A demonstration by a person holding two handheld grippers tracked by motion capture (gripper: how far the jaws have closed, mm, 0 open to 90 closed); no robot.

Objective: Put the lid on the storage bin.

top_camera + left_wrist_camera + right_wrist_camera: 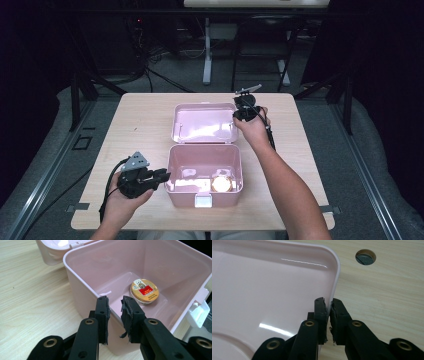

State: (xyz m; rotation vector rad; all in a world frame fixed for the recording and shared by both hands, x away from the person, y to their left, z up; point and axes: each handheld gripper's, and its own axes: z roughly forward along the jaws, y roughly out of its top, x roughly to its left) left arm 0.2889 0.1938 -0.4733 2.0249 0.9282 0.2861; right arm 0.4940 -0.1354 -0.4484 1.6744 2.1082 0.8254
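While our right gripper (328, 305) pinches the lid (205, 124) rim, laid open away from us behind the pink box (204, 170), our left gripper (115, 306) straddles the box's left wall, grip uncertain; glare blurs a tin (144, 290) inside.

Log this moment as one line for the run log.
right gripper: shut on lid edge | left gripper: astride box wall, not clamped | tin: inside box | lid: open
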